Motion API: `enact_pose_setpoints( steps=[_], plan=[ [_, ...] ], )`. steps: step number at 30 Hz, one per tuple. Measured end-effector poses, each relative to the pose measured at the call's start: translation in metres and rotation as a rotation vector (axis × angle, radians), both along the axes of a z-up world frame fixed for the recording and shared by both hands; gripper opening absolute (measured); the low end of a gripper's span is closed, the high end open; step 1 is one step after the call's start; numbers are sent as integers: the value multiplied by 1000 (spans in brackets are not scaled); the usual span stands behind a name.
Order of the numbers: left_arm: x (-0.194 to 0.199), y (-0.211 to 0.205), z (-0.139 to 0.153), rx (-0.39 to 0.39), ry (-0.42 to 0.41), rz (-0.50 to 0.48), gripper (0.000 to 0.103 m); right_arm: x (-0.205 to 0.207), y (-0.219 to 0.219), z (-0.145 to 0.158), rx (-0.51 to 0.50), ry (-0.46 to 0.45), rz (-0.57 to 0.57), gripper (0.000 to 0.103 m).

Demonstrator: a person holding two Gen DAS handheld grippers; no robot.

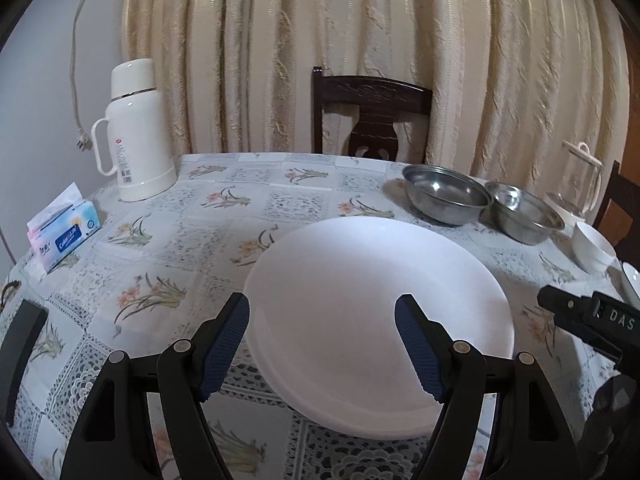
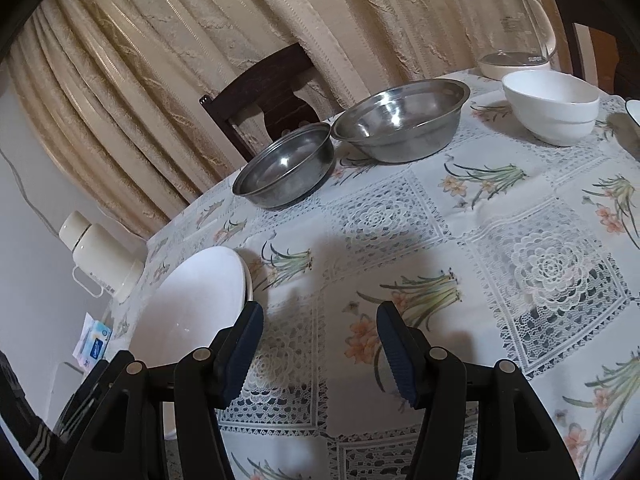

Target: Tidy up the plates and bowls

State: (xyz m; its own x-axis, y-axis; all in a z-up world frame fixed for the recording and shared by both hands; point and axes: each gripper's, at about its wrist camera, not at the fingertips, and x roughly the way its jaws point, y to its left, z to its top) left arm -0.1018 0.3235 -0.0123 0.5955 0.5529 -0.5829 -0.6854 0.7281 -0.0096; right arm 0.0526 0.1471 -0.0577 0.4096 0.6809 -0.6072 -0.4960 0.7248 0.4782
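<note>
A stack of white plates [image 1: 360, 300] lies on the floral tablecloth just ahead of my left gripper [image 1: 322, 340], which stands open above its near rim and holds nothing. The same white plates [image 2: 196, 304] show at the left of the right wrist view. My right gripper [image 2: 320, 344] is open over bare cloth, to the right of the plates. Two steel bowls [image 2: 286, 168] [image 2: 404, 120] sit side by side at the far edge, and a white bowl [image 2: 552, 106] stands to their right. In the left wrist view the steel bowls [image 1: 446, 194] [image 1: 522, 210] and white bowl [image 1: 592, 248] sit at the right.
A white thermos jug [image 1: 134, 132] and a tissue pack [image 1: 64, 236] occupy the table's far left. A glass kettle [image 2: 512, 28] stands behind the white bowl. A dark chair [image 1: 368, 116] faces the far edge before a curtain. The other gripper's body [image 1: 592, 320] enters at the right.
</note>
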Motion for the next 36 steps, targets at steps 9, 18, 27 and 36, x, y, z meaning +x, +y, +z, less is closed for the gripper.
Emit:
enact_pose_setpoints(
  steps=[9, 18, 27, 36],
  plan=[
    [10, -25, 10, 44, 12, -57, 76, 2, -6, 5, 25, -6, -15, 62],
    [22, -49, 19, 84, 27, -117, 76, 4, -27, 12, 43, -21, -42, 63],
    [49, -78, 18, 75, 50, -198, 76, 20, -71, 17, 23, -37, -128, 65],
    [85, -108, 12, 11, 74, -302, 76, 35, -109, 19, -71, -91, -229, 65]
  ],
)
